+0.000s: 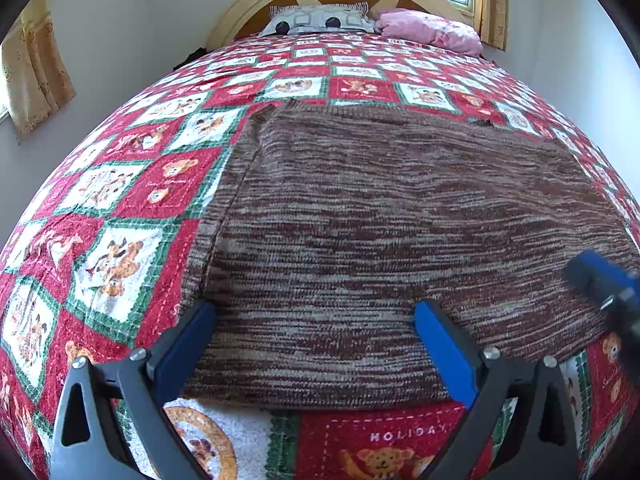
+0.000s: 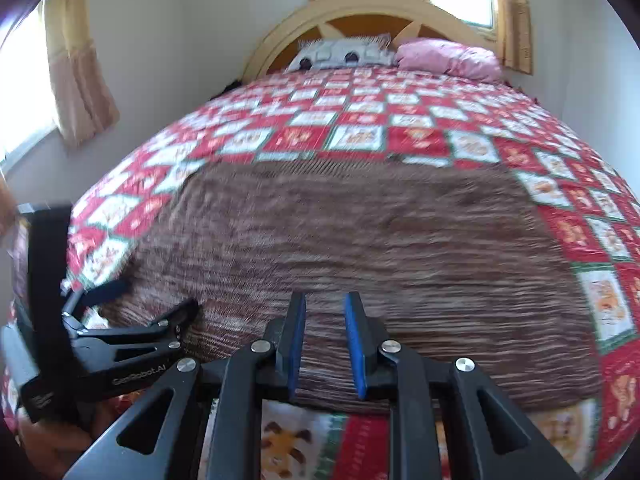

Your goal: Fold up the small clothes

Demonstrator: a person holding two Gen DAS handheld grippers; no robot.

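Brown knit garment [image 1: 400, 232] lies flat, folded, on red-green-white teddy-bear quilt [image 1: 120, 200], near edge close to both grippers. Left gripper [image 1: 316, 344] over garment's near left part, jaws spread wide, nothing between blue pads [image 1: 444, 356]. Right gripper [image 2: 325, 340] over near edge, jaws narrow but apart, pinching nothing visible; that view blurred. Left gripper also shows at lower left of right wrist view. At head of bed: patterned pillow [image 1: 320, 20], pink pillow [image 1: 432, 30], arched headboard [image 1: 248, 12]. Curtains [image 1: 36, 72] flank bed.
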